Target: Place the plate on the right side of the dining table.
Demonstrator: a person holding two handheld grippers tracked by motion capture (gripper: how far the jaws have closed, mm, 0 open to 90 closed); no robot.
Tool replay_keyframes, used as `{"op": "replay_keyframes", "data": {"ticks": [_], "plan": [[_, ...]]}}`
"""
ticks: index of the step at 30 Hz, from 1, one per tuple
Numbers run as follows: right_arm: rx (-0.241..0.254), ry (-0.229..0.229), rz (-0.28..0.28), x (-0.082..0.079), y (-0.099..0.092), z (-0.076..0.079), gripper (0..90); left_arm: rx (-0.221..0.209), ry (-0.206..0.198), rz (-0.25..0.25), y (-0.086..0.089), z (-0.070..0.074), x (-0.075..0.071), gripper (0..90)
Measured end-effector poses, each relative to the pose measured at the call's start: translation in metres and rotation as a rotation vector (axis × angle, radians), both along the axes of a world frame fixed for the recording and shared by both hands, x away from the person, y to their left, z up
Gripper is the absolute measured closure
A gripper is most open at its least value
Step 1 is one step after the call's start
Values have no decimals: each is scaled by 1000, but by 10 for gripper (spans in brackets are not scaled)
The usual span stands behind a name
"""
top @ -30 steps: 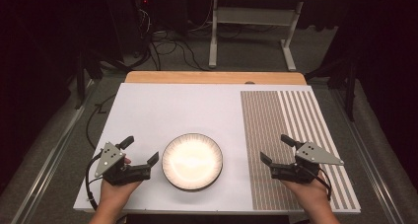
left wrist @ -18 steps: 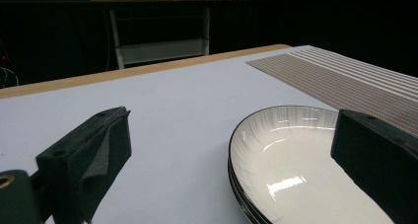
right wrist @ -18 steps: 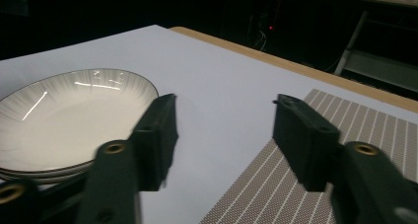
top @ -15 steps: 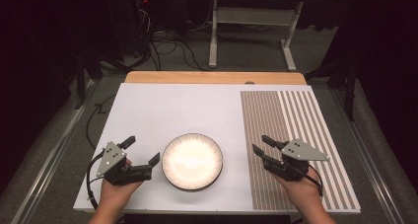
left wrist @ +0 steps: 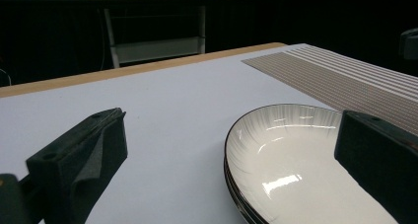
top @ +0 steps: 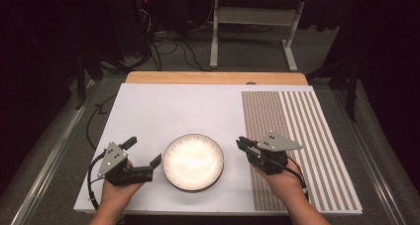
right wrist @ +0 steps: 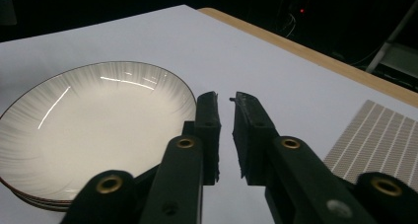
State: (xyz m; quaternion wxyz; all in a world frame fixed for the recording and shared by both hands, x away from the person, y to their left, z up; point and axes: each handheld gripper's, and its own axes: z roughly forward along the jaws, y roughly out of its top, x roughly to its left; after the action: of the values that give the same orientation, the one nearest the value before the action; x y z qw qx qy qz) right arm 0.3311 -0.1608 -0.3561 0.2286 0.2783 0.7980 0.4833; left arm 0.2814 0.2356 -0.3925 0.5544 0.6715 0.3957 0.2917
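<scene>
Now a white plate (top: 193, 162) with a dark rim lies on the white table (top: 198, 111), near its front edge, between the two grippers. At its left, the left gripper (top: 143, 157) has its jaws spread wide. At its right, the right gripper (top: 242, 145) has jaws almost pressed together, holding nothing.

Each tool is black, the left tool (top: 132, 159) and the right tool (top: 247, 149) alike, with a grey three-cornered plate on top and a black cable trailing behind. Brass-coloured screws sit near the base of the right tool's foam-faced jaws. Both forearms are bare.
</scene>
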Motion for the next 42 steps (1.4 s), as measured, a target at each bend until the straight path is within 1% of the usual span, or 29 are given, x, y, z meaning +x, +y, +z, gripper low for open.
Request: {"op": "replay_keyframes", "data": {"ticks": [1,3,4,6,8,9,11,12,13,14,15,16,17,18,19,21,24,25,28,29,30,31,33,42], "plan": [[-2,7,2,1,2,-1,875,0,-2,0,0,0,0,2],[-10,13,5,1,5,-1,885,2,-1,-1,0,0,0,3],[-13,23,18,2,10,-3,900,4,1,-2,-1,0,0,2],[-23,33,37,2,16,-7,900,4,-1,-3,-1,0,0,3],[-32,40,41,2,18,-8,900,5,-2,-3,-1,0,0,2],[-50,53,49,1,22,-13,900,4,-2,-3,-1,0,0,2],[-55,58,58,1,24,-15,900,5,0,-5,-1,0,0,2],[-68,74,69,0,26,-20,900,6,1,-4,-1,0,0,2],[-68,74,69,0,26,-20,900,6,1,-4,-1,0,0,2],[-78,90,80,0,29,-24,900,7,2,-5,0,0,0,2],[-78,90,80,0,29,-24,900,6,2,-5,0,0,0,2],[-96,101,88,0,31,-27,900,8,2,-6,0,0,0,2],[-96,101,88,0,31,-27,900,8,2,-6,0,0,0,3],[-105,113,92,-1,32,-30,900,9,2,-6,0,0,0,3],[-105,113,92,-1,32,-30,900,10,2,-7,0,0,0,3],[-130,130,96,-1,32,-34,900,8,2,-7,-1,0,0,2],[-141,140,96,-1,32,-36,900,9,3,-8,-1,0,0,3],[-150,155,95,-1,33,-38,900,11,3,-8,-1,0,0,2],[-164,164,99,0,34,-41,900,0,3,-1,0,1,0,2],[-165,160,104,1,35,-42,900,1,3,-1,0,1,0,3],[-169,172,97,0,36,-42,900,1,3,-1,0,1,0,2],[-172,167,106,0,37,-42,900,1,2,0,1,1,0,2],[-182,158,105,0,38,-42,900,4,2,0,1,1,0,3],[-179,173,104,0,38,-42,900,1,5,-2,0,1,0,2]]}}
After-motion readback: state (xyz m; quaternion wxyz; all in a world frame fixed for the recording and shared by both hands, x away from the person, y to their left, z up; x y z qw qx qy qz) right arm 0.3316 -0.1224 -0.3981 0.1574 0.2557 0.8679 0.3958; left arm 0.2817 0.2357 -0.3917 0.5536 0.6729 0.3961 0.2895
